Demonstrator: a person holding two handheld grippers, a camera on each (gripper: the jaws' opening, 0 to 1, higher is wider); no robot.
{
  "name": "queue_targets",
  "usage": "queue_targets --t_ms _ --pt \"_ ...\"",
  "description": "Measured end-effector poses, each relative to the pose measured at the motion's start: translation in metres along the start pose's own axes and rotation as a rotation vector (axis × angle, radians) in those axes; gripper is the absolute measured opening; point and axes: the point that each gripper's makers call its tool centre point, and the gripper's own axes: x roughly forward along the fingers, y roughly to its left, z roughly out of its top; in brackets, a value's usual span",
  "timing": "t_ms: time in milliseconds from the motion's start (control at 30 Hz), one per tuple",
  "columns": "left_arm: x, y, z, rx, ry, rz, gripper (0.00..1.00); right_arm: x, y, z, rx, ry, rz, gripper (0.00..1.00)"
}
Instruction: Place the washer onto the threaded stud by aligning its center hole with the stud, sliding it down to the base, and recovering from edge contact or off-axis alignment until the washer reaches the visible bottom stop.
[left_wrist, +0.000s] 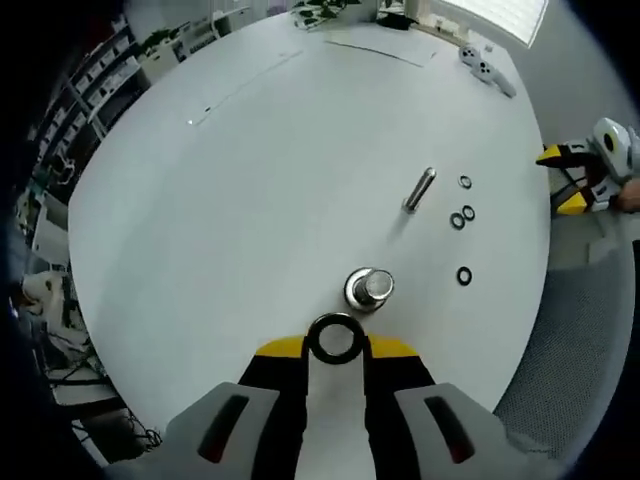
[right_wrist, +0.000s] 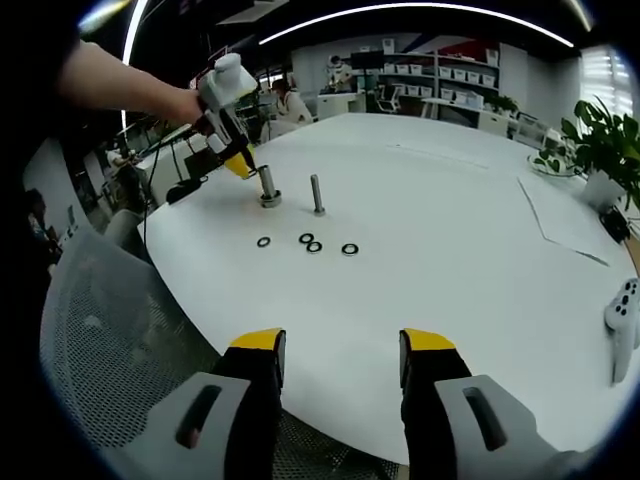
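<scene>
My left gripper is shut on a black washer, pinched flat between its yellow tips. The washer hovers just short of the threaded stud, a shiny upright post with a wide base on the white table. In the right gripper view that same stud stands at the far left, with the left gripper right above it in a person's hand. My right gripper is open and holds nothing, near the table's front edge.
A second metal stud stands farther off, with several loose black washers beside it on the table. A white controller, papers and a potted plant lie to the right. A grey mesh chair sits beside the table.
</scene>
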Motion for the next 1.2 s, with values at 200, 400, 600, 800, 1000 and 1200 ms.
queue_targets --t_ms 200,400,600,800,1000,1200 --pt "-0.01 -0.005 0.017 0.042 -0.015 -0.005 0.18 0.0 0.0 0.001 0.0 -0.002 0.0 0.48" --pt "-0.008 -0.012 0.025 0.077 -0.006 -0.022 0.18 -0.001 0.0 0.001 0.002 -0.004 -0.001 0.48" --pt "-0.004 -0.018 0.029 0.104 0.008 -0.031 0.18 -0.001 0.0 0.002 0.004 -0.01 -0.003 0.48" --pt "-0.003 -0.021 0.032 0.12 0.019 -0.037 0.18 -0.002 -0.001 0.003 0.006 -0.015 -0.004 0.48" --pt "0.001 -0.025 0.032 0.128 0.033 -0.045 0.18 -0.002 -0.001 0.004 0.008 -0.022 -0.006 0.48" --pt "0.007 -0.027 0.032 0.143 0.05 -0.048 0.18 -0.003 -0.001 0.007 0.019 -0.04 -0.002 0.49"
